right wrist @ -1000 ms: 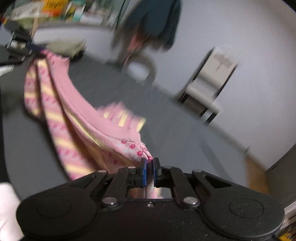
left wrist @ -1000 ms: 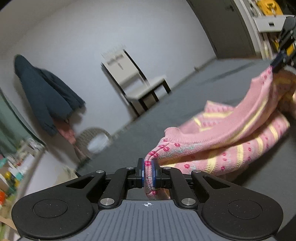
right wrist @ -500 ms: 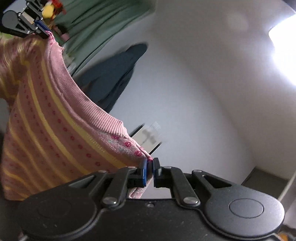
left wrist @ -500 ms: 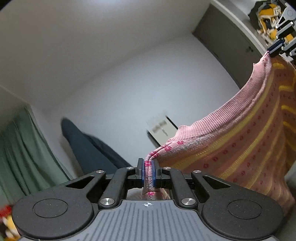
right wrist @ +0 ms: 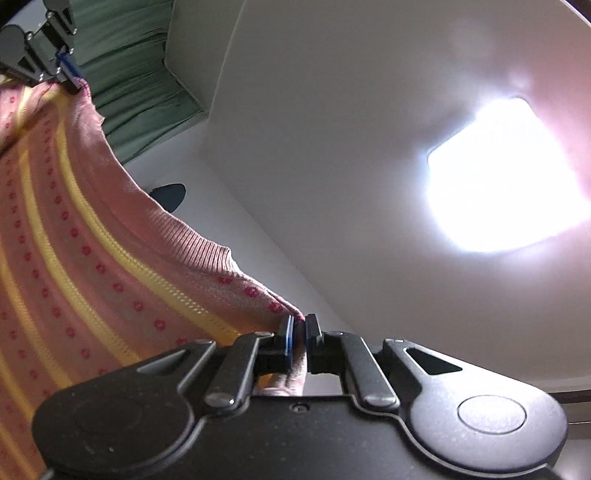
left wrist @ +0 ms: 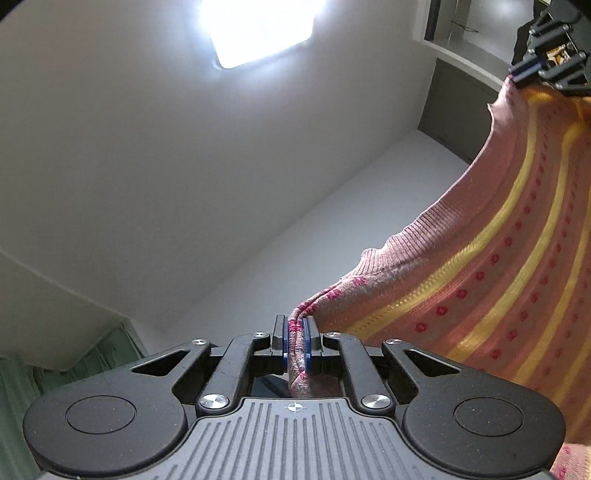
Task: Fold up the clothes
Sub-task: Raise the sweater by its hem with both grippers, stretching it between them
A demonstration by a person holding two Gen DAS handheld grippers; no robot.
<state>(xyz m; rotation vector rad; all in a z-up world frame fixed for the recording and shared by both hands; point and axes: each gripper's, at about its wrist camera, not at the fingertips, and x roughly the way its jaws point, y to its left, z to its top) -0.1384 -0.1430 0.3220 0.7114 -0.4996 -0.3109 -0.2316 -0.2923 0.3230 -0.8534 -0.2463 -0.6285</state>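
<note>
In the left wrist view the left gripper (left wrist: pixel 294 338) at lower centre is clamped on a corner of the pink sweater (left wrist: pixel 495 280), whose yellow stripes and rows of red dots spread across the right half of the frame up to the right gripper (left wrist: pixel 522 72) pinching its other corner at the upper right. In the right wrist view the right gripper (right wrist: pixel 299 338) is likewise closed on the knit at lower centre, the sweater (right wrist: pixel 74 266) filling the left side and rising to the left gripper (right wrist: pixel 68 70) in the upper left, beside a green curtain (right wrist: pixel 133 85). Both cameras look up at a white ceiling with a glaring ceiling light (left wrist: pixel 258 26) (no brand, label or writing can be read anywhere).
</note>
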